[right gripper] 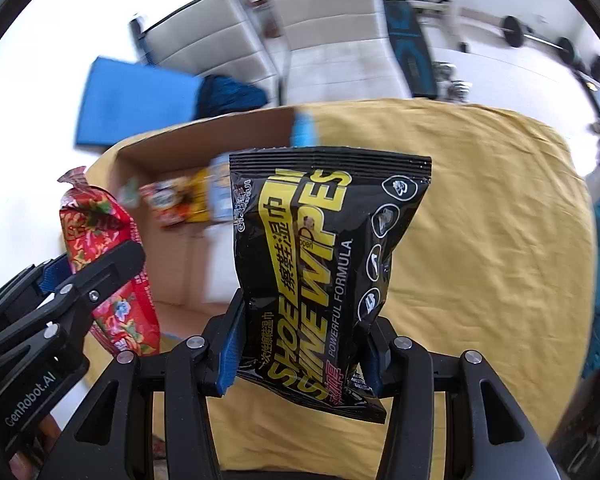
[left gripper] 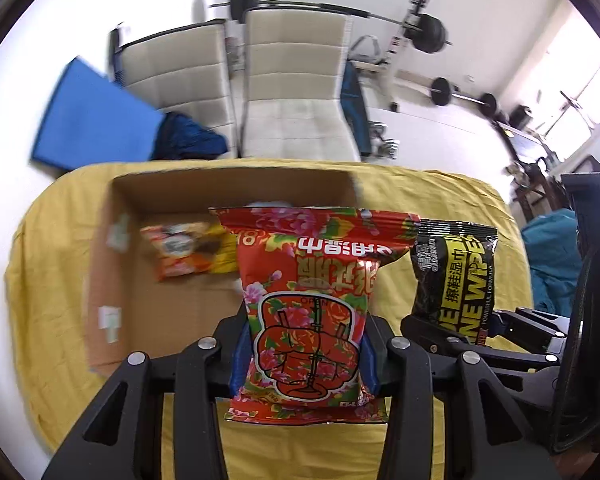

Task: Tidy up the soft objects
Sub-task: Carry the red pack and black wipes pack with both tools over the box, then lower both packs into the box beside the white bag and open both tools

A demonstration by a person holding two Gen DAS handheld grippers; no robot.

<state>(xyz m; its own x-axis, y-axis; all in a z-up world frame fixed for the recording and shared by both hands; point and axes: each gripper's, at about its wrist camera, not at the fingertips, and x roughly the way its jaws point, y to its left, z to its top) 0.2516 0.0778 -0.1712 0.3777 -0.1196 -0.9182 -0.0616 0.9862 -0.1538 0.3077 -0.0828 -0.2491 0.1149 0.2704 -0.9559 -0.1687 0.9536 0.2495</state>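
Note:
My left gripper (left gripper: pixel 304 348) is shut on a red floral wipes pack (left gripper: pixel 308 300) and holds it above the yellow-covered table, near the open cardboard box (left gripper: pixel 112 264). My right gripper (right gripper: pixel 300 344) is shut on a black and yellow shoe wipes pack (right gripper: pixel 320 248), held above the table to the right of the box (right gripper: pixel 188 272). Each view shows the other gripper's pack: the black pack (left gripper: pixel 456 272) at right, the red pack (right gripper: pixel 108 264) at left. Inside the box lie an orange and yellow packet (left gripper: pixel 184 252) and other soft packs, blurred.
A yellow cloth (right gripper: pixel 500 240) covers the table. Two beige chairs (left gripper: pixel 292 80) stand behind it, with a blue mat (left gripper: pixel 88 120) and blue fabric on the left. Gym barbells (left gripper: pixel 428 32) stand against the far wall. A teal item (left gripper: pixel 552 256) lies at the right.

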